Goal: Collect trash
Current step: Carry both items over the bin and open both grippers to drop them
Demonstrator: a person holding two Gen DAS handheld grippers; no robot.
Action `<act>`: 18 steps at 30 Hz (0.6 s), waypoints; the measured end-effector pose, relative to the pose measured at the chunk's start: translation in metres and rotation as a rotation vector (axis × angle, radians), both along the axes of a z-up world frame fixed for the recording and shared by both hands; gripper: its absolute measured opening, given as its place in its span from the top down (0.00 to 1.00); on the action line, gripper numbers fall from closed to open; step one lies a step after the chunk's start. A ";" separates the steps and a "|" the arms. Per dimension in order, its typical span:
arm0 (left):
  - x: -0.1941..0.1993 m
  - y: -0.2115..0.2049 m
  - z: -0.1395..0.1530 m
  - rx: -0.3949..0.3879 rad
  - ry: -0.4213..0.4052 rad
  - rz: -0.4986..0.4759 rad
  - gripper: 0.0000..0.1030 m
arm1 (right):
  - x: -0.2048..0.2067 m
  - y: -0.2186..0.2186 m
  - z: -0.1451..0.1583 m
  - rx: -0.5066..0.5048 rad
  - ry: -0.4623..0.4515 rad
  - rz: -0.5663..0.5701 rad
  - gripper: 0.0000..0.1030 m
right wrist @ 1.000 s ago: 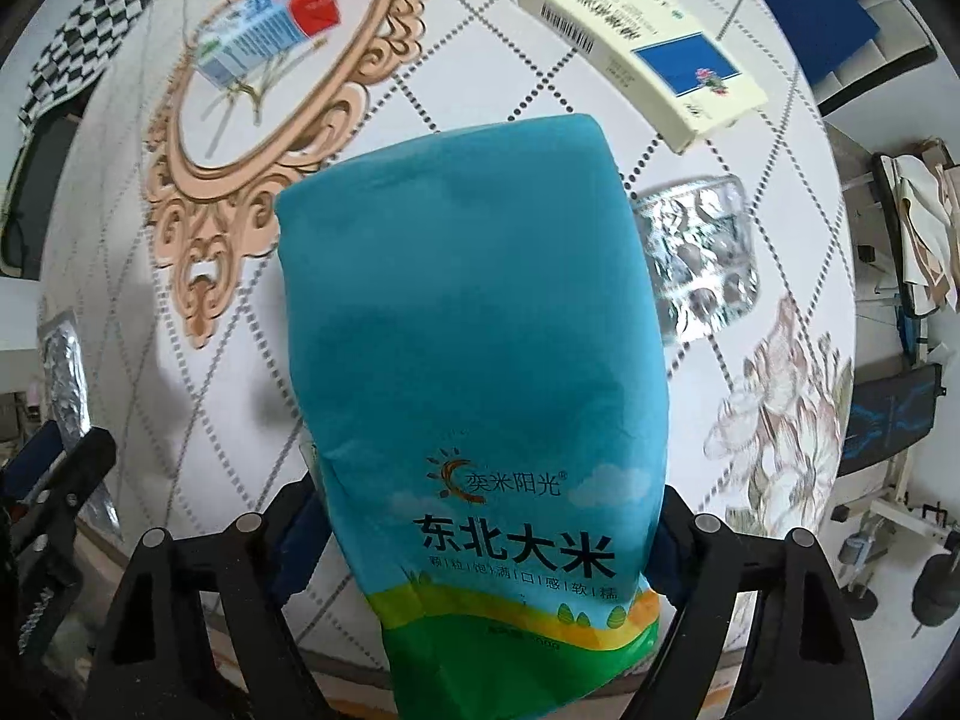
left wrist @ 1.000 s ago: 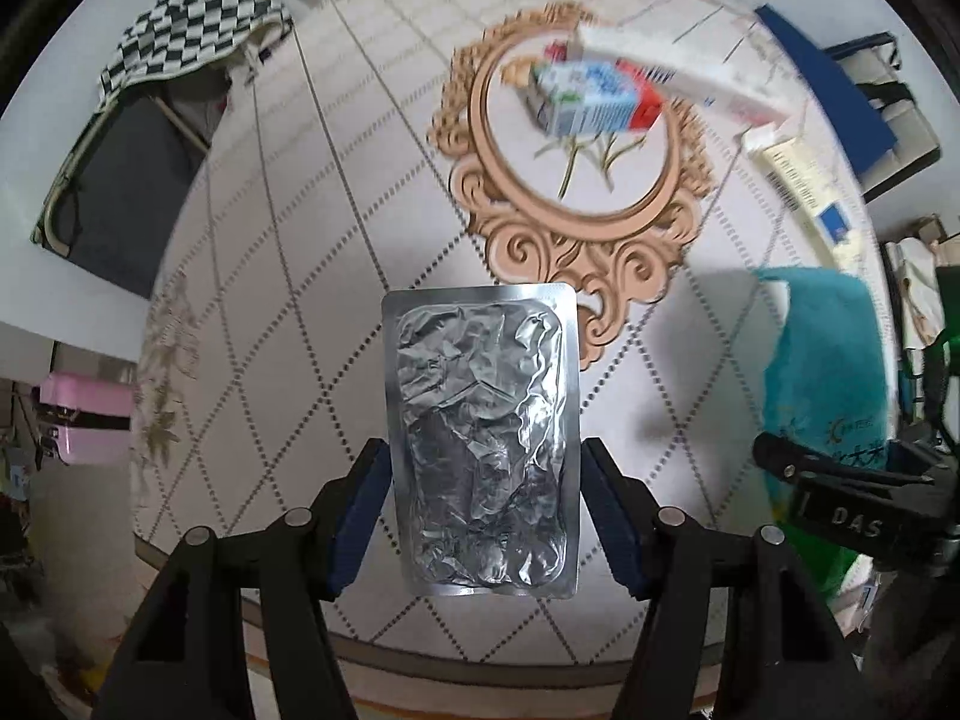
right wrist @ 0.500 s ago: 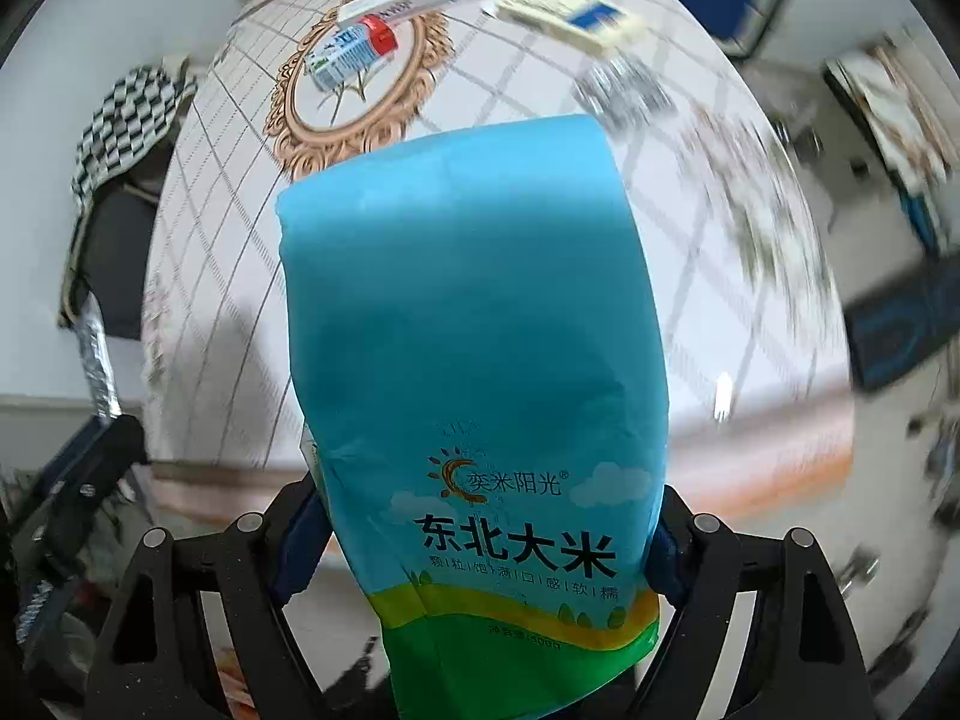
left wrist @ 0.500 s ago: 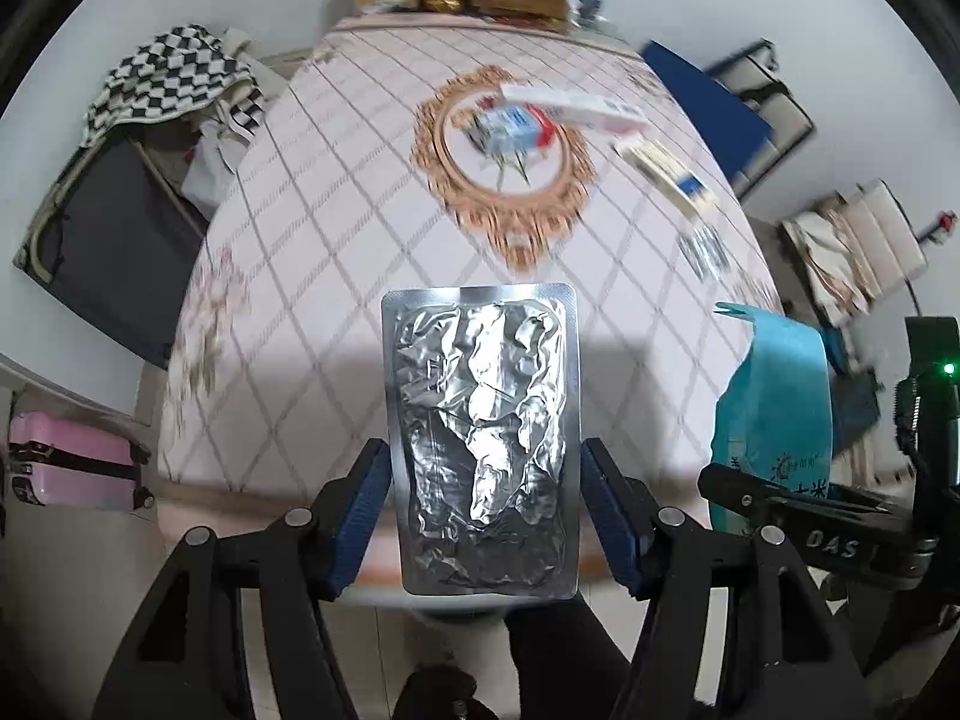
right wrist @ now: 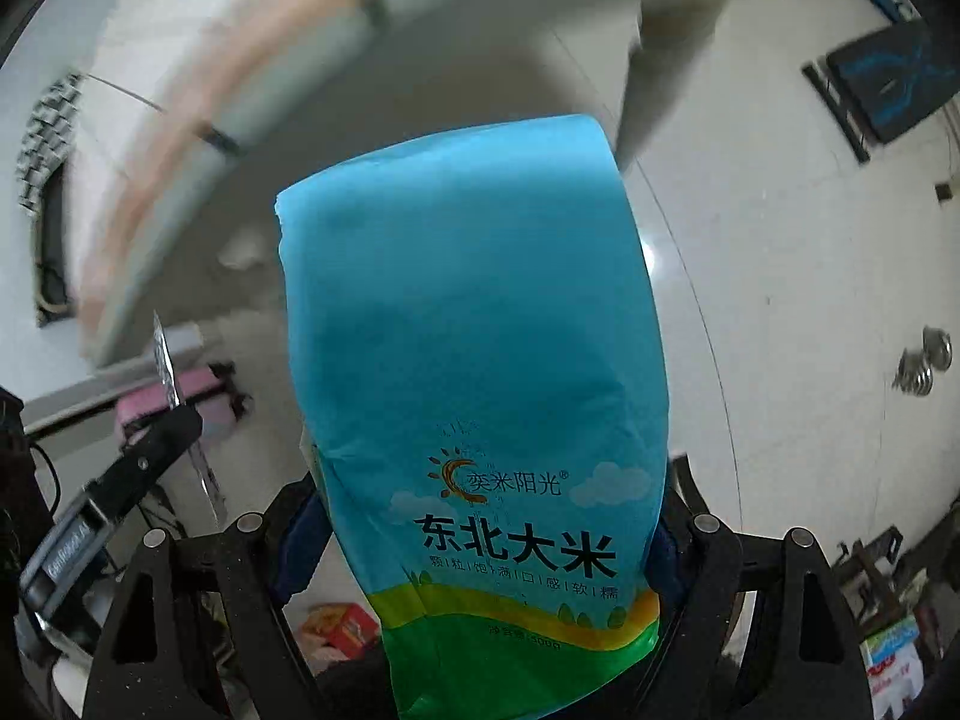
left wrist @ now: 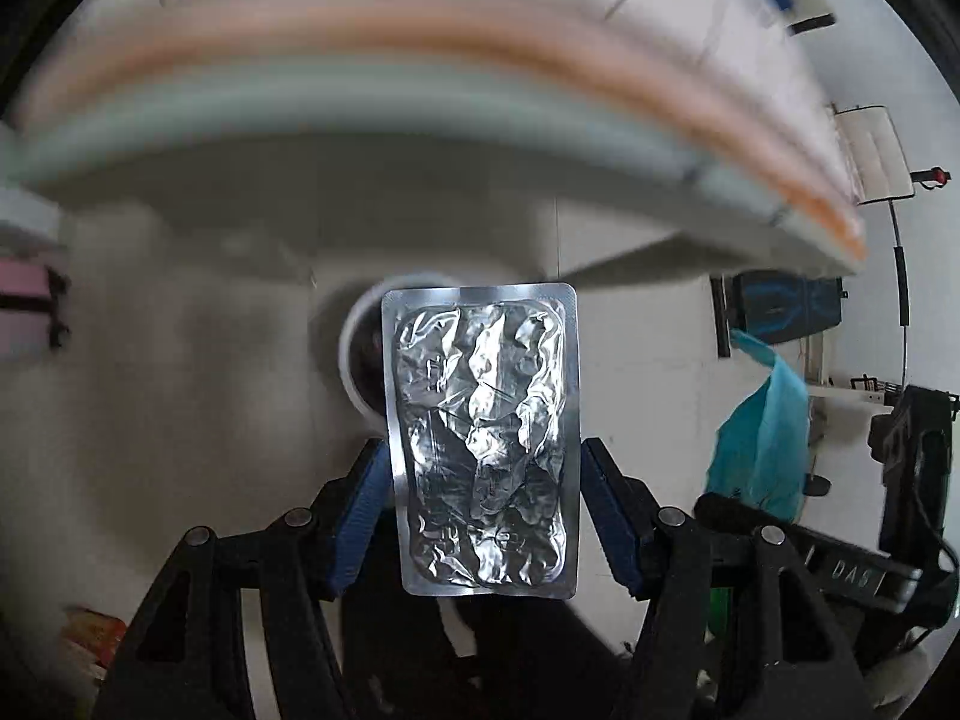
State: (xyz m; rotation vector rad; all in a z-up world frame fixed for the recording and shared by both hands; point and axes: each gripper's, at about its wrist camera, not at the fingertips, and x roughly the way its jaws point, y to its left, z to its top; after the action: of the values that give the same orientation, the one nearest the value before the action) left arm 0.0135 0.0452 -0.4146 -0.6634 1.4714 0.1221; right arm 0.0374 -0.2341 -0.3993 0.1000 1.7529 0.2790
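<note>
The left gripper (left wrist: 483, 504) is clenched on a silver foil blister pack (left wrist: 483, 438), its blue pads (left wrist: 360, 516) pressing the pack's two long edges. The pack stands up between the fingers, crumpled foil side to the camera, held in the air above the floor. Just behind its upper left corner shows the white rim of a round bin (left wrist: 348, 354) with a dark inside; the pack covers most of the opening. Above that, the desk edge (left wrist: 420, 60) sweeps across as a blurred pink and pale band.

The right gripper (right wrist: 480, 546) grasps a blue rice bag (right wrist: 474, 360) by its lower printed part, the bag rising between the fingers and filling the middle of the right wrist view. It too is off the desk, over the pale floor (right wrist: 780, 300). At the left of that view the left gripper's side appears with the foil pack edge-on.
</note>
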 end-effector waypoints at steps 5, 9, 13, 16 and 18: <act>0.016 0.006 -0.126 -0.076 0.075 0.040 0.40 | -0.002 0.004 -0.118 -0.007 0.069 -0.006 0.17; 0.036 0.010 -0.212 -0.143 0.110 0.055 0.40 | 0.012 0.020 -0.217 -0.012 0.076 0.018 0.17; 0.048 0.015 -0.276 -0.142 0.147 0.067 0.14 | 0.023 0.035 -0.289 -0.002 0.095 0.051 0.15; 0.041 0.020 -0.295 -0.126 0.162 0.095 0.07 | 0.029 0.053 -0.334 0.019 0.126 0.078 0.10; 0.037 0.020 -0.296 -0.105 0.167 0.109 0.07 | 0.033 0.060 -0.355 0.045 0.143 0.099 0.07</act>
State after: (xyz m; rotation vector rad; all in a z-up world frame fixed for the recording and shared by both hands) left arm 0.0508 0.0649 -0.7105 -0.8354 1.6105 0.1890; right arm 0.0700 -0.1744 -0.7544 0.0671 1.8973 0.3917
